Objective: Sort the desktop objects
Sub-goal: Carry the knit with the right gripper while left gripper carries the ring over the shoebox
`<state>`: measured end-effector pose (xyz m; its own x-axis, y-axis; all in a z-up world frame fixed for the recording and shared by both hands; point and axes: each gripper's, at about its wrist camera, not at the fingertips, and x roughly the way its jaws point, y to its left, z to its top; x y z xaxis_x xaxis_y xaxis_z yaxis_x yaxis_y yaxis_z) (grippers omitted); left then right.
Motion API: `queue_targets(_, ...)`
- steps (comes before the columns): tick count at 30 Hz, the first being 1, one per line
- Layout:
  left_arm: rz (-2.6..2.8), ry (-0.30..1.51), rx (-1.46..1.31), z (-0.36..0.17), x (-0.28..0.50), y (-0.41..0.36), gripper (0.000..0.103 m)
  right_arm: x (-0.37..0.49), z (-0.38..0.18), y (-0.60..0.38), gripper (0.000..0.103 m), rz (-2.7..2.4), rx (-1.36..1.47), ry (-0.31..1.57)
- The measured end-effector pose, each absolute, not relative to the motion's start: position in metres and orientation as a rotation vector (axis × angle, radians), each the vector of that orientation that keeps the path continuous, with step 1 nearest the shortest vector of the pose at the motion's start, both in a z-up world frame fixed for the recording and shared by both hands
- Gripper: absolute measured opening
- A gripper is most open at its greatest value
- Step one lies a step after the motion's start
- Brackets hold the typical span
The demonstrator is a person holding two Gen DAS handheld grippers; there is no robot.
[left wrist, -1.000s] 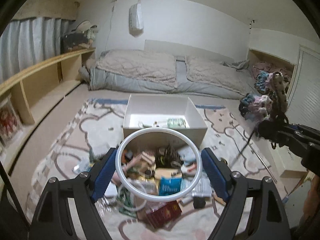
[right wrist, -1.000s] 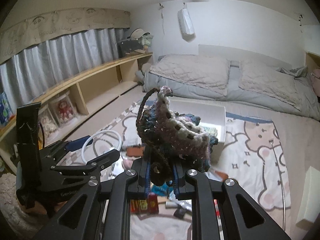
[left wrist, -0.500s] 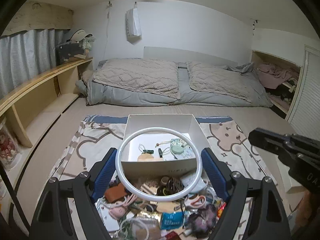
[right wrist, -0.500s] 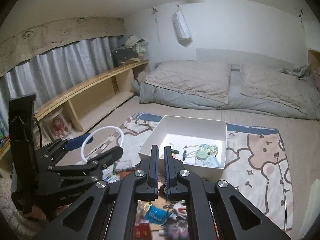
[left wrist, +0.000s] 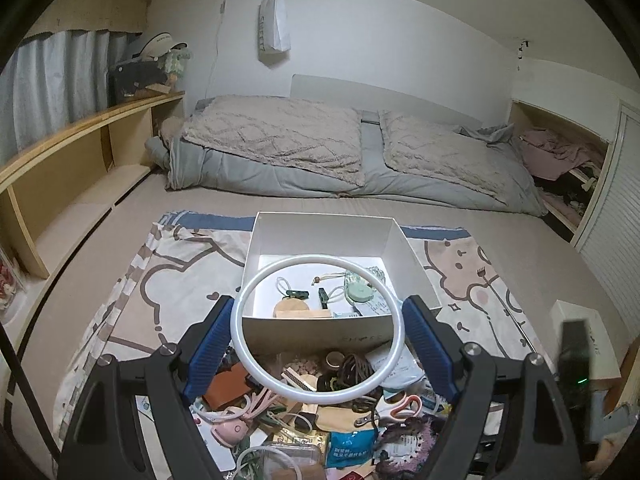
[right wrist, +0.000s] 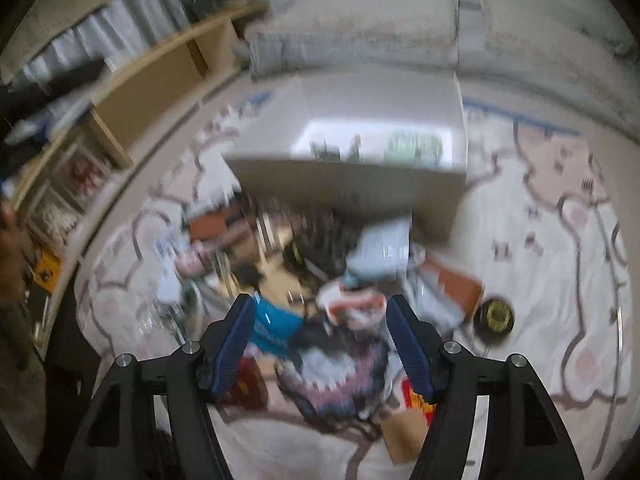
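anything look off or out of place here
Most items lie in a jumbled pile on the mat, outside the white box. A crocheted piece sits on the pile. The left gripper holds a white ring.

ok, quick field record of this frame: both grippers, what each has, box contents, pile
left gripper: shut on white ring
right gripper: open, jaws have just been opening, nothing pressed, above crocheted pouch
white box: on printed mat, holds green round item, clips, wooden piece
pile: in front of box, not sorted
right view: motion-blurred
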<state>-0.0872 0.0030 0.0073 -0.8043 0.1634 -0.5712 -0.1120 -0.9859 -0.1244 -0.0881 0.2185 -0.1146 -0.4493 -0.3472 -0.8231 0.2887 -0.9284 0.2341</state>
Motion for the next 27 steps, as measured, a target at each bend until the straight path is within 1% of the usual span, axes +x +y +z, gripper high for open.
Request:
queue_targets(3,2.844,-0.118,-0.909,0.006,-0.087,0.002,0.084,-0.089,-0.140,0.224,0.068,-2.344,1.488,-0.117)
queue_targets(11,2.836,-0.116,-0.905,0.002,-0.084,0.000,0.084,-0.093,-0.188,0.212,0.067,-2.264,1.651,-0.040)
queue_targets(12,2.835,-0.122,-0.906,0.001,-0.084,-0.001,0.084,-0.093,-0.193,0.211,0.064,-2.267,1.662,-0.016)
queue_targets(13,2.835,-0.127,-0.907,0.001,-0.084,-0.002,0.084,-0.095,-0.198,0.208,0.055,-2.272,1.677,0.023)
queue_targets(14,2.834,-0.130,-0.908,0.001,-0.085,-0.002,0.084,-0.096,-0.202,0.206,0.049,-2.278,1.694,0.053)
queue_targets(15,2.834,-0.133,-0.908,0.001,-0.085,-0.001,0.084,-0.097,-0.206,0.205,0.046,-2.281,1.706,0.074)
queue_targets(17,2.833,-0.140,-0.908,0.001,-0.086,0.000,0.084,-0.097,-0.209,0.205,0.030,-2.300,1.700,0.110)
queue_targets(18,2.832,-0.143,-0.908,0.002,-0.086,0.000,0.084,-0.097,-0.209,0.206,0.024,-2.310,1.688,0.126)
queue_targets(19,2.831,-0.143,-0.909,0.002,-0.087,0.000,0.084,-0.096,-0.208,0.208,0.013,-2.313,1.677,0.120)
queue_targets(21,2.831,-0.139,-0.910,0.002,-0.087,0.001,0.084,-0.095,-0.204,0.212,0.011,-2.321,1.661,0.087)
queue_targets(24,2.835,-0.138,-0.909,0.002,-0.088,0.001,0.084,-0.090,-0.190,0.214,0.010,-2.348,1.595,0.086)
queue_targets(27,2.840,-0.150,-0.908,0.003,-0.088,0.000,0.084,-0.086,-0.167,0.215,0.010,-2.375,1.515,0.041)
